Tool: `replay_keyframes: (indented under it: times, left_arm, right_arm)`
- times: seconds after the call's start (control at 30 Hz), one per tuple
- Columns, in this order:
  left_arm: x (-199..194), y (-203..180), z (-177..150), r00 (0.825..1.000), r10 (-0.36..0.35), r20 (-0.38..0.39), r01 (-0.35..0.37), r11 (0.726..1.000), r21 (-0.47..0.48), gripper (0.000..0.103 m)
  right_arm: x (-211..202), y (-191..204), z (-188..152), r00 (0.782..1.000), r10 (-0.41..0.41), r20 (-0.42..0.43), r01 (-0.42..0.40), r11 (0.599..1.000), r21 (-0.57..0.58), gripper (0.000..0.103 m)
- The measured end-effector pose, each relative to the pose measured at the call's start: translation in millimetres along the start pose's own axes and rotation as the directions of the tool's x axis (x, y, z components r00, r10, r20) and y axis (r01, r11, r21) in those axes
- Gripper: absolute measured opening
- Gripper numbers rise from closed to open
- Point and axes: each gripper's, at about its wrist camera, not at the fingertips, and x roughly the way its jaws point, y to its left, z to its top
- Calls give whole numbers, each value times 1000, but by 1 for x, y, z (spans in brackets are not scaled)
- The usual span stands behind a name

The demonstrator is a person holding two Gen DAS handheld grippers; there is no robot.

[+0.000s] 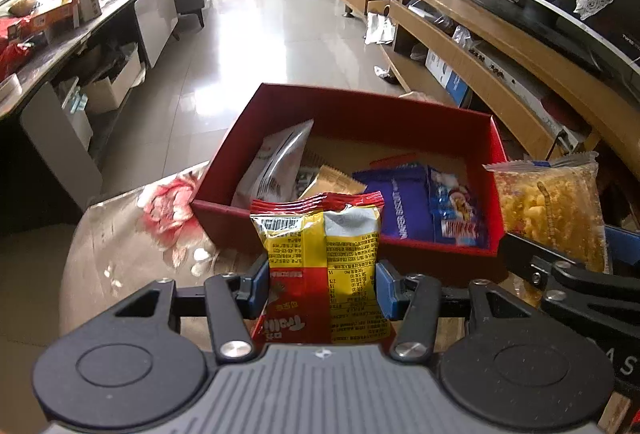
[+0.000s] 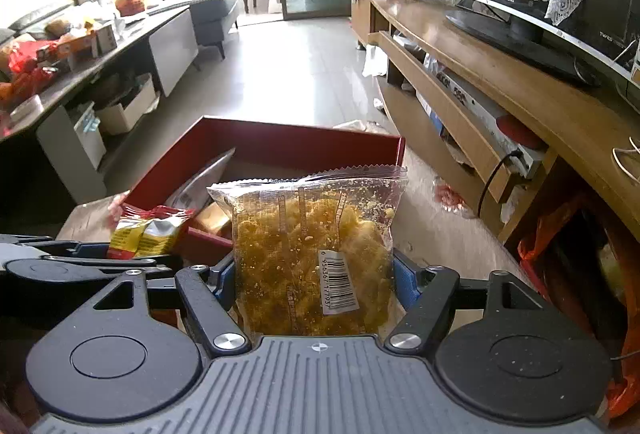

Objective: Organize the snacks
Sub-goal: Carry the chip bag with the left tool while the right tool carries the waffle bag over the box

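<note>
My left gripper [image 1: 322,288] is shut on a yellow and red snack packet [image 1: 320,254], held upright just before the near wall of the red box [image 1: 360,106]. My right gripper [image 2: 314,280] is shut on a clear bag of yellow crumbly snack [image 2: 312,246], also upright. That clear bag [image 1: 548,210] shows at the right edge of the left wrist view, beside the box's right corner. The yellow and red packet [image 2: 148,232] appears low left in the right wrist view. Inside the box lie a silver pouch [image 1: 276,166], a tan sachet [image 1: 332,182] and blue biscuit packs [image 1: 420,206].
The red box [image 2: 280,142] rests on a floral-covered table [image 1: 132,230]. A wooden TV cabinet [image 1: 480,46] with a television [image 2: 520,14] runs along the right. A cluttered dark counter [image 1: 60,34] stands left. Tiled floor [image 1: 260,46] lies beyond.
</note>
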Motion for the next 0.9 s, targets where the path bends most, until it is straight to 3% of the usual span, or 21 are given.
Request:
replay_keyframes:
  times: [0.9]
  left_arm:
    - [41, -14, 39, 998, 64, 21, -64, 998, 9, 53]
  right_arm:
    - [36, -14, 31, 1000, -28, 5, 28, 999, 26, 78]
